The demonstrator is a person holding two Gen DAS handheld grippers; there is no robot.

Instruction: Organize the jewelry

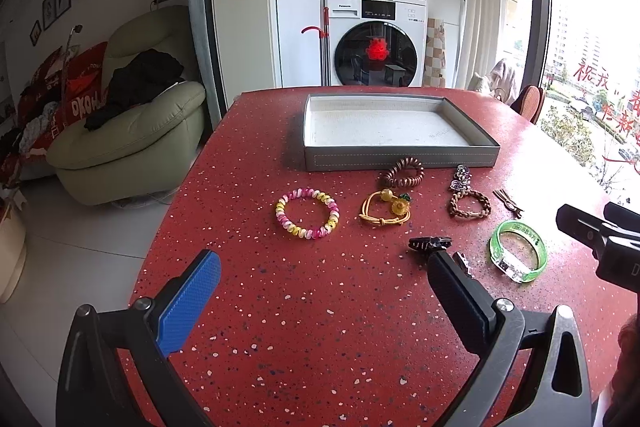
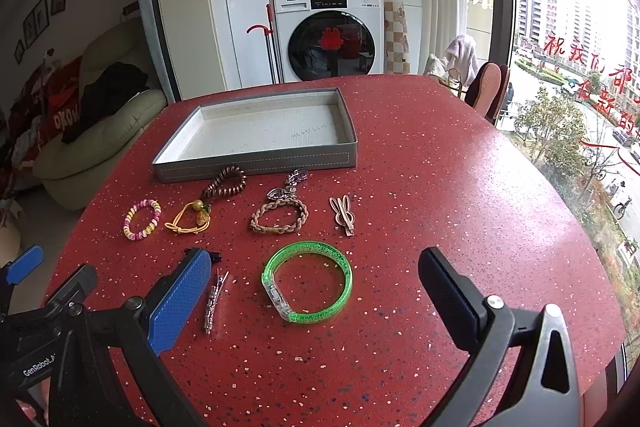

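1. Eight pieces of jewelry lie loose on the red speckled counter [image 2: 440, 187], all in front of the grey tray [image 2: 256, 163], whose pale lining shows nothing in it yet.
2. Nearest the tray's front wall are the brown coil hair tie [image 2: 225, 183] and a silver charm piece [image 2: 289, 185]. Below them, left to right, sit the pink-and-yellow bead bracelet [image 2: 142, 219], the yellow cord tie [image 2: 190, 219], the braided rope bracelet [image 2: 279, 215] and the rabbit-ear hair clip [image 2: 344, 215].
3. Closest to the grippers are the green bangle [image 2: 308, 283], a slim glittery clip [image 2: 214, 299] and a black claw clip [image 1: 430, 243], partly hidden behind a finger in both views.
4. Left gripper [image 1: 324, 269]: jaws wide apart, holding nothing, hovering above bare counter. Right gripper [image 2: 316, 277]: likewise spread and empty, with the green bangle lying between its fingers from this view.
5. Handling, as I judge it: the bangle looks rigid, light and smooth, so it may slip; pinching across its band at the clear clasp section should hold best.
6. Bead, cord and braided pieces look soft and will droop, so take them by one side of the loop. Flat clips sit low against the counter and need a pinch along their thin edges.
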